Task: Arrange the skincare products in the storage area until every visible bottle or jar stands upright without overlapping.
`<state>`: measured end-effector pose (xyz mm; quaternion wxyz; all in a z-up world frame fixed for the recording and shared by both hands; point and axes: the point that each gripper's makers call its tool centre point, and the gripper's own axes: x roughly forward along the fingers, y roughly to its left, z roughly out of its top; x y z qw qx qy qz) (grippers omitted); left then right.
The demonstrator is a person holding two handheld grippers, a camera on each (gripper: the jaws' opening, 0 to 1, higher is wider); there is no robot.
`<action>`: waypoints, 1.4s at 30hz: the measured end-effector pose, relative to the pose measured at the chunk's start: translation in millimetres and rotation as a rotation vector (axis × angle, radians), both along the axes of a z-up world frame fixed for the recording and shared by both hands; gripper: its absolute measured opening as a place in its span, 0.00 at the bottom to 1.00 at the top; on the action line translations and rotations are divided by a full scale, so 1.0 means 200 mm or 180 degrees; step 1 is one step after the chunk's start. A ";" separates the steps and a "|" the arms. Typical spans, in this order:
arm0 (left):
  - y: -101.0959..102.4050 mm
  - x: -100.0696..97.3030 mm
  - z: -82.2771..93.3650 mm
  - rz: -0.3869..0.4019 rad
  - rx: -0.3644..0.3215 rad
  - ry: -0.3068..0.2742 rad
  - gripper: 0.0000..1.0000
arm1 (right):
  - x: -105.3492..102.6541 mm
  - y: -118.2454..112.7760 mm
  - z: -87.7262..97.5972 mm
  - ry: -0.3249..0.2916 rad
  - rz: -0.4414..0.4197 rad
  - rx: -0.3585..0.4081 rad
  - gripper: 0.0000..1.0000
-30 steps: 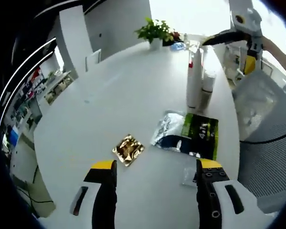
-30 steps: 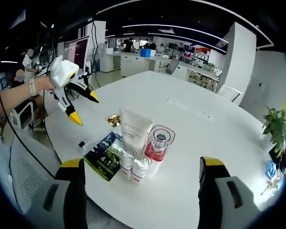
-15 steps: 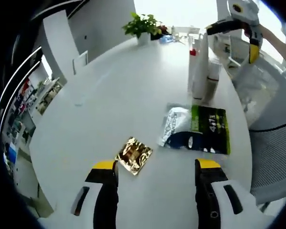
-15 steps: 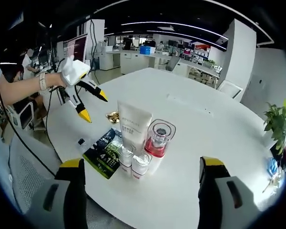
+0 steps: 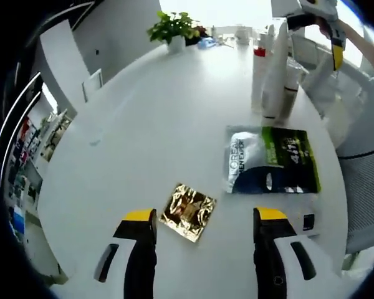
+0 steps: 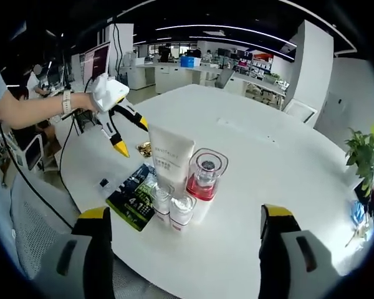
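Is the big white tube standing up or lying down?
Standing up. The white tube rises from the table on its cap end, beside the red-and-clear bottle, while the sachets lie flat.

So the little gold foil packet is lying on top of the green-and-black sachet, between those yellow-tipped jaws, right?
Not quite. The gold foil packet lies on the bare white table, apart from the green-and-black sachet, not on top of it. The left gripper view shows the gap. It does sit between the open jaws of the left hand-held gripper.
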<state>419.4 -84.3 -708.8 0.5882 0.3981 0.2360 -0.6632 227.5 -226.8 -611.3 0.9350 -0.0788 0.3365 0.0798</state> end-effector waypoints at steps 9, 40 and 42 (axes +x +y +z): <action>-0.03 0.08 -0.06 -0.0099 0.0145 -0.0074 0.57 | -0.01 -0.01 -0.02 0.0034 -0.0042 0.0041 0.99; -0.09 0.12 -0.17 -0.0184 0.0337 0.0369 0.45 | 0.00 -0.05 -0.05 0.0097 -0.0113 0.0070 0.97; -0.08 0.11 -0.17 -0.0180 0.0337 0.0397 0.42 | 0.00 -0.06 -0.05 0.0099 -0.0124 0.0070 0.97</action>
